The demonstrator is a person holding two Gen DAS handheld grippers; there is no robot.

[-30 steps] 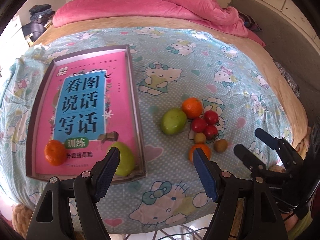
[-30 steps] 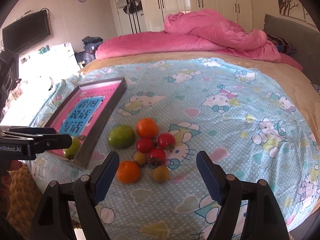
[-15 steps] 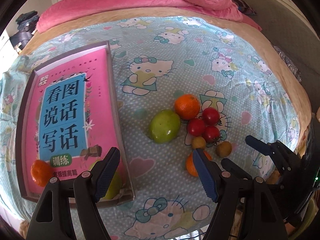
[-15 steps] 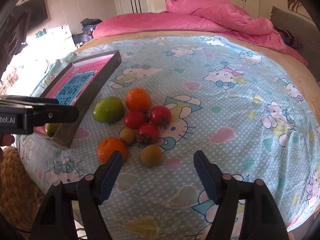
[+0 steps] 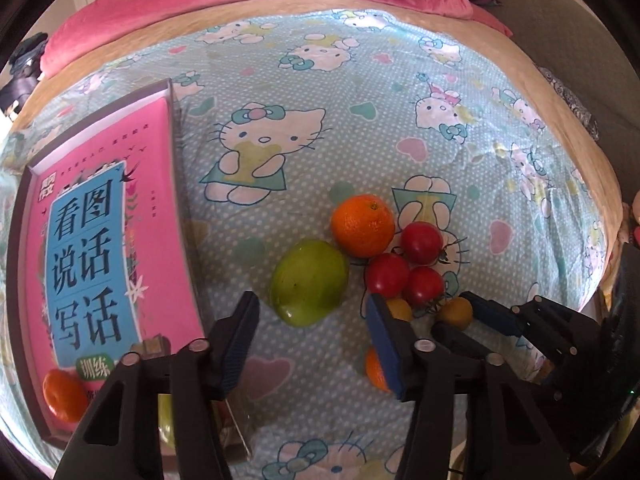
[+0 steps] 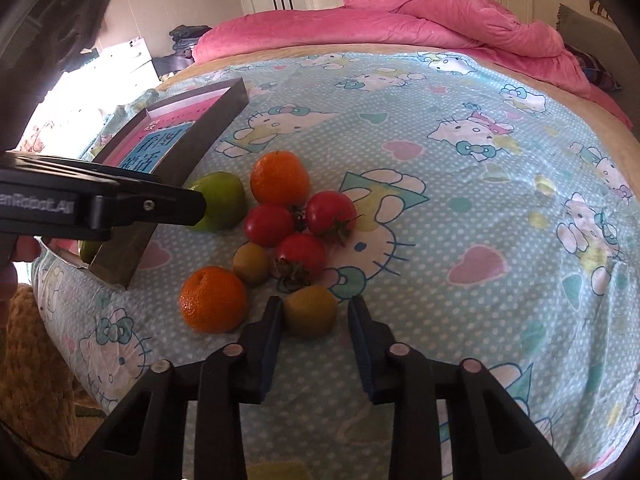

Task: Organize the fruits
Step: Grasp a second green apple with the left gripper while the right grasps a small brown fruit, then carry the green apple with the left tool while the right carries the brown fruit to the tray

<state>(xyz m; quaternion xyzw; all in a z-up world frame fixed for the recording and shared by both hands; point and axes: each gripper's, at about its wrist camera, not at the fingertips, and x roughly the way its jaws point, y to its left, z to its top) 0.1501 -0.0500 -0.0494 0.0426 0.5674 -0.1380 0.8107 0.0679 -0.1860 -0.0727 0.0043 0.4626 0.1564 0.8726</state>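
Left wrist view: the left gripper (image 5: pixel 312 340) hangs over the bed (image 5: pixel 360 100), its jaws closing with only the patterned sheet between them, the green fruit (image 5: pixel 308 282) just beyond the fingertips. That smooth oval fruit lies with its long axis slanting from lower left to upper right. Three glossy red tomatoes (image 5: pixel 404 266) touch in a cluster beside a dimpled round orange (image 5: pixel 362 226). A shallow tray (image 5: pixel 24 200) lined with a pink book holds one orange and one green fruit.

Right wrist view: the right gripper (image 6: pixel 316 320) is clamped on a dull brown kiwi (image 6: pixel 310 310), resting on the sheet. Two oranges, three tomatoes and a second kiwi (image 6: pixel 251 263) lie near.
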